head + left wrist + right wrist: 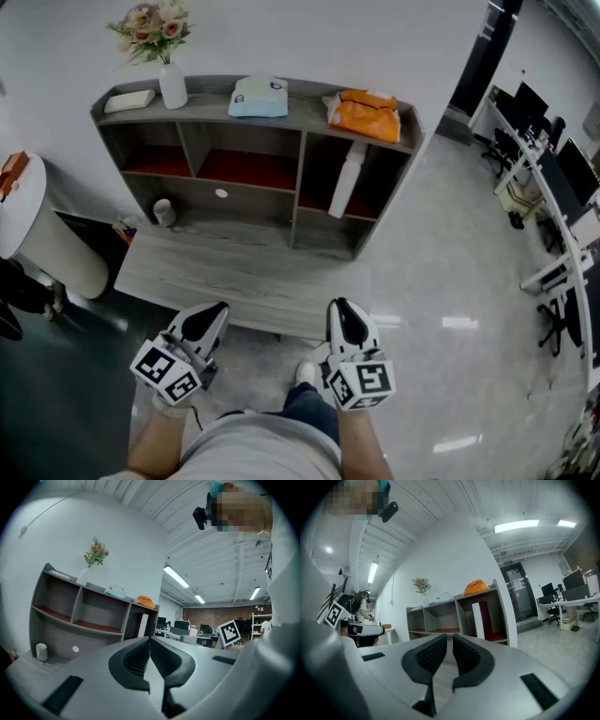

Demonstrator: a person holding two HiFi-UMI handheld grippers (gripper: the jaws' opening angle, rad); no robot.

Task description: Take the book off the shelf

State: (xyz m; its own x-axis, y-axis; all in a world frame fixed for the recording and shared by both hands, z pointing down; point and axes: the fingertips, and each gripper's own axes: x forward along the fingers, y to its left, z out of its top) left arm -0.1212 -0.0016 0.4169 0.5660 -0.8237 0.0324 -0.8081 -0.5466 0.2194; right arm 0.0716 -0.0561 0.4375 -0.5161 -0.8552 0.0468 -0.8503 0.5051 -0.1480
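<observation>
The book (344, 180), white with a dark red spine, leans upright in the right compartment of the grey shelf unit (298, 220). The right gripper view shows the book (482, 619) well ahead, and in the left gripper view the book (142, 626) is a thin white strip. My left gripper (208, 317) and right gripper (342, 314) hang side by side near my body, in front of the unit's low front platform (234, 272). The left gripper (150, 641) is shut and holds nothing. The right gripper (450, 637) is shut as well, with nothing in it.
On the shelf top stand a vase of flowers (172, 82), a flat white item (128, 99), a light blue folded thing (259, 97) and an orange bag (367, 114). A small white cup (163, 212) sits low left. A round white table (23, 202) is at left; desks and chairs (553, 187) are at right.
</observation>
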